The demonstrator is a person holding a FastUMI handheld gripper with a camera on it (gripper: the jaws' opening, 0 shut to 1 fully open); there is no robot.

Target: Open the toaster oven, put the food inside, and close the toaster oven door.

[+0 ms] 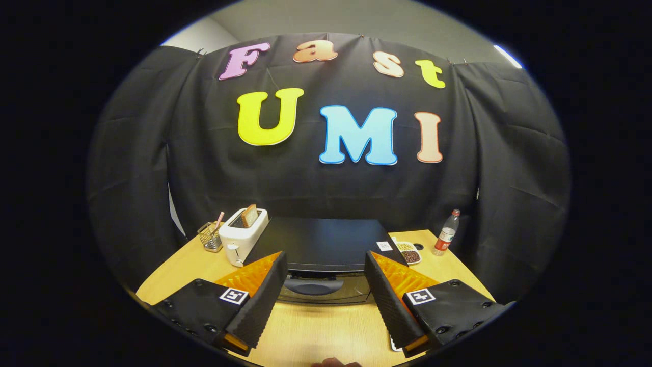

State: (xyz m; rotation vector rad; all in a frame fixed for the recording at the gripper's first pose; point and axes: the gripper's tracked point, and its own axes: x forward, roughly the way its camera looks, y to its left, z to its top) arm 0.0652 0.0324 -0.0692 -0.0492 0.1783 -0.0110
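The gripper is hovering above a wooden table, its two fingers spread wide apart and holding nothing. A sliver of a hand is showing at the nearest table edge, below the fingers.

Just ahead, framed between the fingers, the oven is sitting in the middle of the table with its door closed. Its dark flat top is facing the camera, and a curved handle is running across the upper front of the glass door. That handle looks like the place to take hold: a stiff bar, probably smooth and a little slippery, on a hinged door that should swing down with a steady pull. The oven itself looks heavy enough to stay put.

Left of the oven, a white toaster is standing with a slice of bread sticking out of its slot, and a wire basket beside it. Right of the oven, a small dish is holding what seems to be beans or nuts; it looks light and easy to spill. Farther right, a bottle is standing upright.
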